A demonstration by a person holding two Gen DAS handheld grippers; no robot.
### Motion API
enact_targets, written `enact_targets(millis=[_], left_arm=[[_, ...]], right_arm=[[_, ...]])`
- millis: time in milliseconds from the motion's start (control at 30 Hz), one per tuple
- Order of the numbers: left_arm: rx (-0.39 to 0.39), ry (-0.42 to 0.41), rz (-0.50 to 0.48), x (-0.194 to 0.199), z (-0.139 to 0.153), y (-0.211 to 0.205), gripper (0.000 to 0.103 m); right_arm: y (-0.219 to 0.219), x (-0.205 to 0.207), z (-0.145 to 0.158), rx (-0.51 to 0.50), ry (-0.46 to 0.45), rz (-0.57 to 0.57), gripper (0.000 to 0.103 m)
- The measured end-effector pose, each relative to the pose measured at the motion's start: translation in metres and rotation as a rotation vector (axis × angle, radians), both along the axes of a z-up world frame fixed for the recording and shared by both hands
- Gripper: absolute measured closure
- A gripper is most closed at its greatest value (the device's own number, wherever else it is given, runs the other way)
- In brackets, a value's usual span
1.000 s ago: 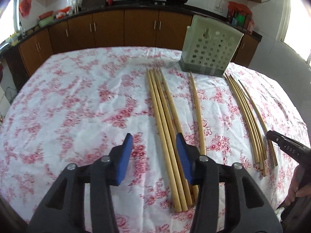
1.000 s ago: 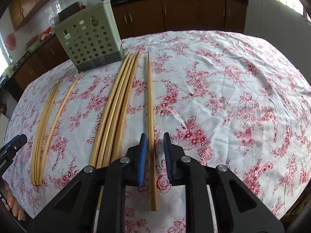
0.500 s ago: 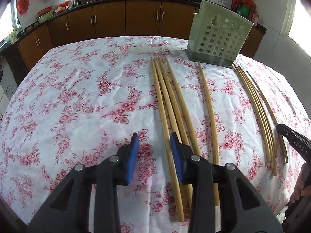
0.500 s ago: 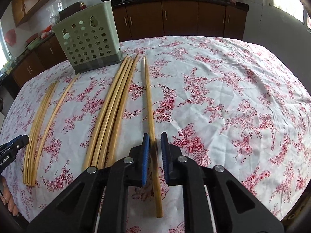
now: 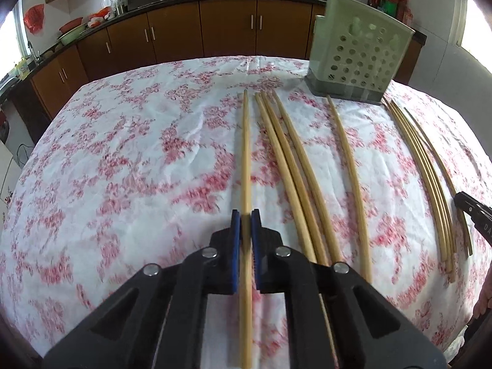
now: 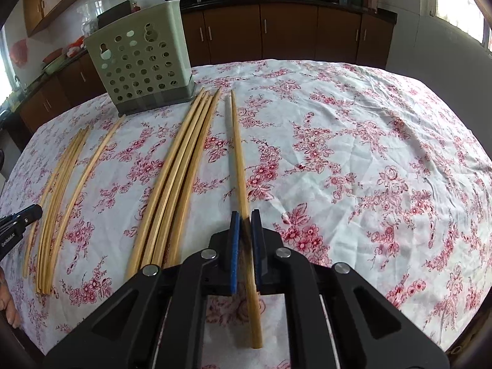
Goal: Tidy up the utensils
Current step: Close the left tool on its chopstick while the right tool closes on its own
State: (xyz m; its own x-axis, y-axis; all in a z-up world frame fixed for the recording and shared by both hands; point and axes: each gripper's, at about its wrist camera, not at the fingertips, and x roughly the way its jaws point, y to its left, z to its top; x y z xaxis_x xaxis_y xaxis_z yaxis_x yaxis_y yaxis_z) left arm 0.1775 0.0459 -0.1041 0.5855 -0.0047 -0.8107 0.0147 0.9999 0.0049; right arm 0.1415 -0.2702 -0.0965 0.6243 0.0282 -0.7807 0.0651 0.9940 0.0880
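both tongs (image 5: 246,220) (image 6: 245,220) angled down, clamping chopsticks (image 5: 245,160) (image 6: 240,160)

bamboo chopsticks (image 5: 307,166) — long, tan | lying lengthwise | holder (image 6: 141,61) — upright

"GenRobot.AI" on left gripper (image 6: 15,224)

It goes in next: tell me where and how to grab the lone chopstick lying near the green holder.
Take the lone chopstick near its close end, from above, straddling its width. It lies flat on the tablecloth with bare cloth either side, so both long sides are free.
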Motion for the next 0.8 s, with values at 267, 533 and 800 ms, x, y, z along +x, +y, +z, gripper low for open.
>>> enact_targets(millis=[267,533,800], left_arm=[[-0.006,-0.027,0.030,0.033,-0.001,0.031,0.093],[-0.029,-0.046,0.005,0.025,-0.004,0.034,0.092],[-0.002,-0.031,-0.004,0.009,-0.003,0.031,0.092]], right_arm=[[-0.016,0.032,-0.003,-0.023,-0.011,-0.039,0.095],[-0.015,0.023,-0.007,-0.035,-0.026,-0.028,0.095],[-0.017,0.009,-0.011,-0.032,-0.017,-0.020,0.095]])
